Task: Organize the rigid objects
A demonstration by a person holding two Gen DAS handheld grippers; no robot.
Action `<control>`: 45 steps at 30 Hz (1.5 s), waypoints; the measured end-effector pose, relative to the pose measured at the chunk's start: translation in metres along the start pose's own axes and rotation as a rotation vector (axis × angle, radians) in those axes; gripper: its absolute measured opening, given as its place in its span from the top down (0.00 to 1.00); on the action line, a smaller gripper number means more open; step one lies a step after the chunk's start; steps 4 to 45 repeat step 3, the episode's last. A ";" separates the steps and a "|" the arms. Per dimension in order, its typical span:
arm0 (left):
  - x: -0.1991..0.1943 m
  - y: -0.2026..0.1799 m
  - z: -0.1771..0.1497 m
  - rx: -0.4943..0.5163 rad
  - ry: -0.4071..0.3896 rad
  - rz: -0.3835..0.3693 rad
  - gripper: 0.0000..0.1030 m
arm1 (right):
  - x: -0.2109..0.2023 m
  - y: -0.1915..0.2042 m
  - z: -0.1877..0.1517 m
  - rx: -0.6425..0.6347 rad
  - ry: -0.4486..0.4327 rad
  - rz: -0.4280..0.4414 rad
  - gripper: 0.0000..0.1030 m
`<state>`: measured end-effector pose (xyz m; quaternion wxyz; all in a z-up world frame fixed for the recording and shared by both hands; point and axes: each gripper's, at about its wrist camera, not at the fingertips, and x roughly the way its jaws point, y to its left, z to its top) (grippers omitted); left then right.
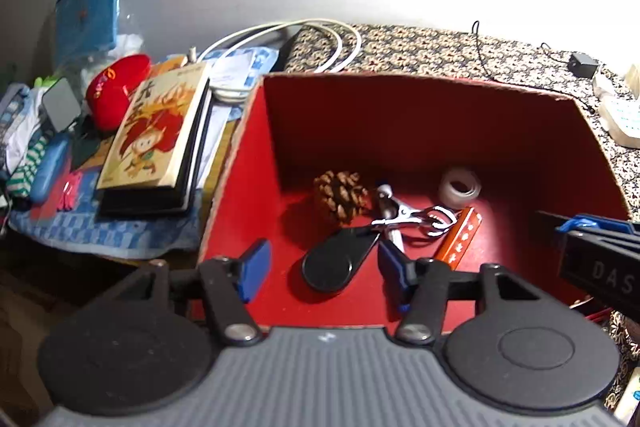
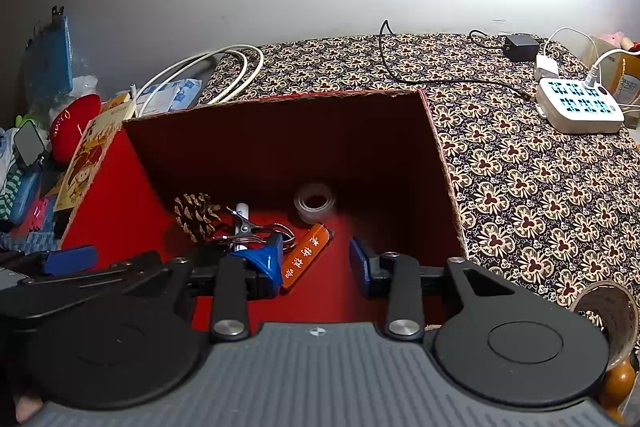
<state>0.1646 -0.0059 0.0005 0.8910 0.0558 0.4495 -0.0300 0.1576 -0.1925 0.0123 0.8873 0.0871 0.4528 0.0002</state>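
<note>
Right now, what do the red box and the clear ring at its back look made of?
Red box: likely corrugated cardboard, matte red inside; its cut rim shows raw brown fluting. Clear ring: probably a glossy plastic tape roll; translucent, wound round an open core.

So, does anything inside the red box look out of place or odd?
Yes: a pine cone lies on the red box floor beside the metal clip, the only natural thing among manufactured items. Nothing looks spilled or broken.
</note>
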 end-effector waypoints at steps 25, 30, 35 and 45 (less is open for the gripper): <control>0.002 -0.002 0.002 0.000 -0.001 0.007 0.40 | 0.000 0.001 0.000 0.000 -0.006 0.000 0.81; 0.002 -0.002 0.002 0.000 -0.001 0.007 0.40 | 0.000 0.001 0.000 0.000 -0.006 0.000 0.81; 0.002 -0.002 0.002 0.000 -0.001 0.007 0.40 | 0.000 0.001 0.000 0.000 -0.006 0.000 0.81; 0.002 -0.002 0.002 0.000 -0.001 0.007 0.40 | 0.000 0.001 0.000 0.000 -0.006 0.000 0.81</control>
